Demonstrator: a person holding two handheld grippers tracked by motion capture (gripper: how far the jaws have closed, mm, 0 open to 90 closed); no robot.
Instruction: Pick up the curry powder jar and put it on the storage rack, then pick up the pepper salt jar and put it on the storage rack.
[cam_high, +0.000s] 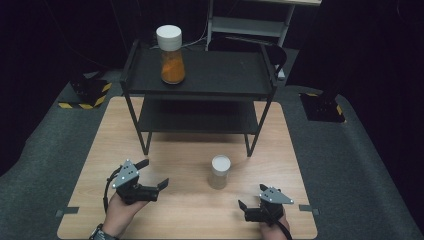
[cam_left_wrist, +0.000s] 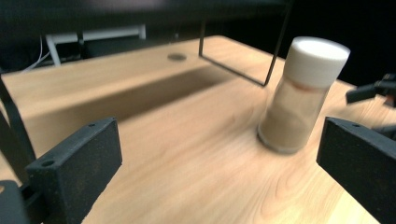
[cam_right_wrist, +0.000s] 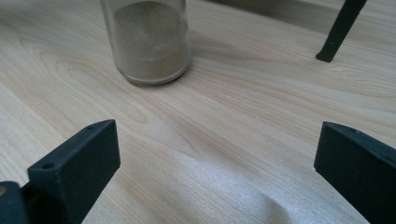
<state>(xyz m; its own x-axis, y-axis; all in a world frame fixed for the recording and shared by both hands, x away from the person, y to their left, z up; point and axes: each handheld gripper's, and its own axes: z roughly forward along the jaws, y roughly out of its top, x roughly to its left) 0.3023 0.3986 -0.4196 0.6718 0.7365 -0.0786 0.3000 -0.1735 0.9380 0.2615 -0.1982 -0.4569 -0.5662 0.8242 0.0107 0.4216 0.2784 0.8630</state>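
Wooden worktop (cam_high: 185, 210), black two-tier shelf (cam_high: 200, 75) at its far half, orange jar (cam_high: 171, 55) on top tier, beige jar (cam_high: 220, 171) upright on worktop between both grippers, untouched, left gripper (cam_high: 152, 174) fingers open, empty, right gripper (cam_high: 250, 196) fingers open, empty.

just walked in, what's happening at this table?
A person holds a hand-held gripper in each hand over a wooden table. Both the left hand-held gripper and the right hand-held gripper are open and empty, flanking a white-capped jar of beige powder that stands upright on the table, untouched. A second jar with orange powder sits on the top shelf of the black rack behind. Likely the beige jar is about to be picked up.
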